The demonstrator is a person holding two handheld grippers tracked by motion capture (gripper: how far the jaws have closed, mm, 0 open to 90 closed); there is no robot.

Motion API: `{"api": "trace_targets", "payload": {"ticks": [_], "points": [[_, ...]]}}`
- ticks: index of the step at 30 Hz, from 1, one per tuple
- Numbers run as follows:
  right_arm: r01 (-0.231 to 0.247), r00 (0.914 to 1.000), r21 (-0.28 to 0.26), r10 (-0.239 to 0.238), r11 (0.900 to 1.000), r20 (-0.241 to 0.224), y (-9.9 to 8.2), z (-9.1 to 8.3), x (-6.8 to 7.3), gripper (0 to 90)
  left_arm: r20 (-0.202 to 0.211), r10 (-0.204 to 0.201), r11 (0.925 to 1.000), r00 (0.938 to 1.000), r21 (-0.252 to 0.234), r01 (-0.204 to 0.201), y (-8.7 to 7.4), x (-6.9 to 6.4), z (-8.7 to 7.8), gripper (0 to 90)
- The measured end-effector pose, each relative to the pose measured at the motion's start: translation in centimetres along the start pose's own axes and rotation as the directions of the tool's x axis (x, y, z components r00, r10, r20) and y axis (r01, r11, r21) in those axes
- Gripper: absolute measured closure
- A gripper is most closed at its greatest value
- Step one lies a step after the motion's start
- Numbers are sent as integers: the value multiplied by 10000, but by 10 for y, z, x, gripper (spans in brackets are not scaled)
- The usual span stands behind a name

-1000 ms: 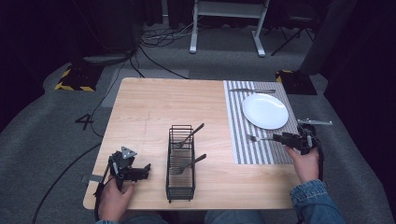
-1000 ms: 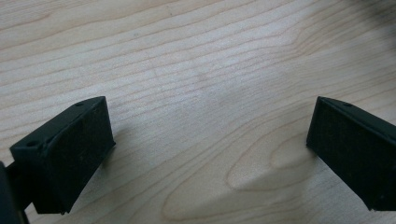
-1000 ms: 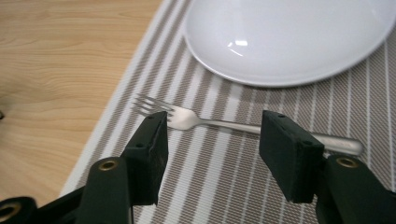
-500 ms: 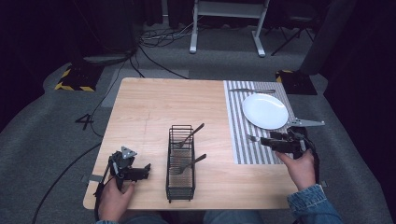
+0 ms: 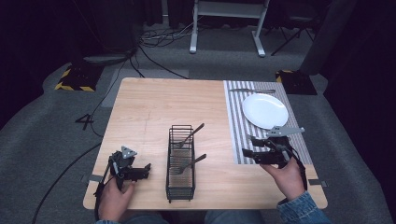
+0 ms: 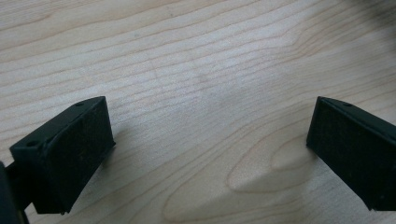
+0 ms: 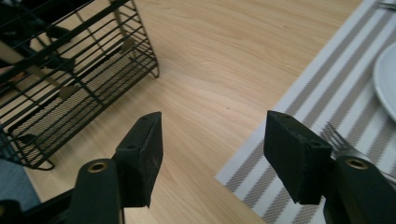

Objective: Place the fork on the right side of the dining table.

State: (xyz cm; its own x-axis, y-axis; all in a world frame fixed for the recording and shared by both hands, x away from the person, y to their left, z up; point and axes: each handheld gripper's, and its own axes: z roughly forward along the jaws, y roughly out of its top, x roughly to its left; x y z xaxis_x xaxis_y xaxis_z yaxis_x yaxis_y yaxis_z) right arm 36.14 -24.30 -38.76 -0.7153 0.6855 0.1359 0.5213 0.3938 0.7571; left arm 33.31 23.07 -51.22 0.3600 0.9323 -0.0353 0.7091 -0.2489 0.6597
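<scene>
- The right hand-held gripper (image 7: pixel 212 158) had just been opening and held nothing; a fork (image 7: pixel 343 144) lay beside it on the striped mat (image 5: pixel 236 121).
- The left hand-held gripper (image 6: pixel 205 154) was wide over the bare desk (image 5: pixel 149 107).
- No writing could be read.

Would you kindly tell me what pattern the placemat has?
Grey and white stripes on the rectangular placemat, clearest in the right gripper view.

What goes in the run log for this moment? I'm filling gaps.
left gripper: open, empty, over bare table | right gripper: open, empty, pointing toward wire caddy | fork: on striped placemat
</scene>
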Motion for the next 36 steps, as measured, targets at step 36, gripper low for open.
{"api": "trace_targets", "payload": {"ticks": [36], "points": [[1713, 9852, -61, -1713, 9852, 47, -72, 84, 54, 402, 6, -7, 10000, 10000, -7, 7, 0, 0, 0, 5]]}}
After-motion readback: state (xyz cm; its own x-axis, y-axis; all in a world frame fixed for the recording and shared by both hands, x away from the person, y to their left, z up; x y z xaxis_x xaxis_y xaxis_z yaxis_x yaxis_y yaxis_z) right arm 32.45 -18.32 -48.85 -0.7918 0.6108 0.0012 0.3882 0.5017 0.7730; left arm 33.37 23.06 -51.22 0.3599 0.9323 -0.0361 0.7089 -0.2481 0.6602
